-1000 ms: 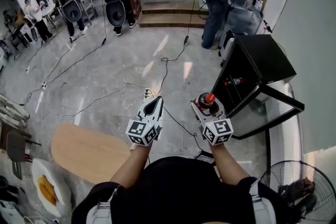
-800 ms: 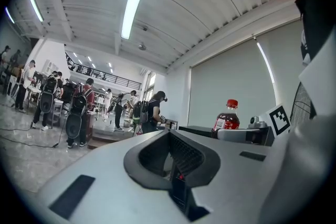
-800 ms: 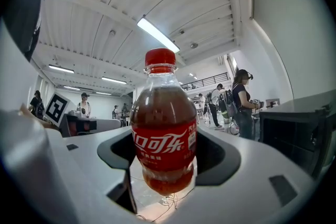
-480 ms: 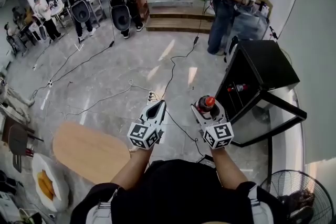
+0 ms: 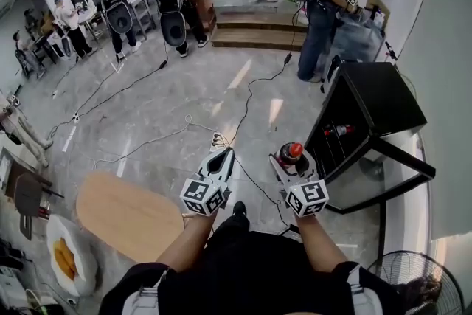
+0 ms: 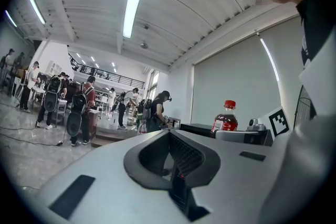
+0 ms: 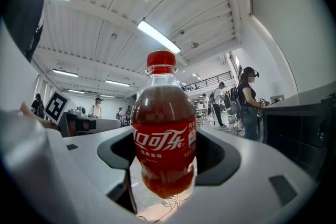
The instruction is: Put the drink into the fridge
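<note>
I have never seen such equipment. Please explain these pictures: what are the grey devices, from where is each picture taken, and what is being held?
No robot here: a person holds a two-jaw gripper in each hand. The head view comes from a camera on the person's head, looking down. Each gripper view comes from a camera riding on that gripper, looking along its jaws. The left gripper has its jaws together, holding nothing. The right gripper is shut on an upright cola bottle with a red cap. To the right stands a small black fridge, its door open. Cables lie on the grey floor; a wooden table is at lower left.
</note>
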A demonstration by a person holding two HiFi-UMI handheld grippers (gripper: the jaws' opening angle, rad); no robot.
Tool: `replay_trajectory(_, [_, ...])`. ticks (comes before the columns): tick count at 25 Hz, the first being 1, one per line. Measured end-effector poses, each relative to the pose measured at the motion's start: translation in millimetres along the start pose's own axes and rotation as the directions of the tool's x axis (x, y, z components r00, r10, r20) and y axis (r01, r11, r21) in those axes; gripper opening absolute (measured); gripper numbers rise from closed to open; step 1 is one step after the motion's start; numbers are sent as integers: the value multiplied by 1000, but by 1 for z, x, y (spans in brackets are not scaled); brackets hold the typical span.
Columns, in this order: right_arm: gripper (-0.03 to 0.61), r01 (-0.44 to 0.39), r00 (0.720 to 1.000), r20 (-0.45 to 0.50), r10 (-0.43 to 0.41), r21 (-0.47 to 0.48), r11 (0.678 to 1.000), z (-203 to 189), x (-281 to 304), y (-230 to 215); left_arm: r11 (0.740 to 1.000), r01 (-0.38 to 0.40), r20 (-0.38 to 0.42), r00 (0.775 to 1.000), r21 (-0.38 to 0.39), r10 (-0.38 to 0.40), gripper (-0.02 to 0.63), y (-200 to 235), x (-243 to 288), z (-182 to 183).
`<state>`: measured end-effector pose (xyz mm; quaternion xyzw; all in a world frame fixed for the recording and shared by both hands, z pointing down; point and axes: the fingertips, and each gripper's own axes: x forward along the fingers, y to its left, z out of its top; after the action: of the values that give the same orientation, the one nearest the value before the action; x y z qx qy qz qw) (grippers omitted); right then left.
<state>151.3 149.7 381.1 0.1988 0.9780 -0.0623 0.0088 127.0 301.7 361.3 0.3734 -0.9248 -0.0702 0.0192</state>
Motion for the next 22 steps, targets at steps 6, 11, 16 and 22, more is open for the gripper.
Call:
replay_trajectory(6, [307, 19, 1000, -17, -19, 7, 1000, -11, 23, -22, 1000, 30, -6, 1000, -4, -30, 14, 16, 41, -6])
replay_trajectory(11, [307, 57, 998, -35, -57, 8, 998, -10, 58, -53, 998, 56, -14, 998, -11, -56, 14, 44, 84, 0])
replay_trajectory(16, [307, 96, 994, -43, -96, 7, 995, -11, 110, -76, 997, 73, -14, 997, -8, -73, 14, 96, 128, 11])
replay_trajectory(22, [307, 111, 993, -52, -110, 9, 994, -7, 189, -94, 997, 72, -3, 997, -6, -72, 14, 167, 178, 32])
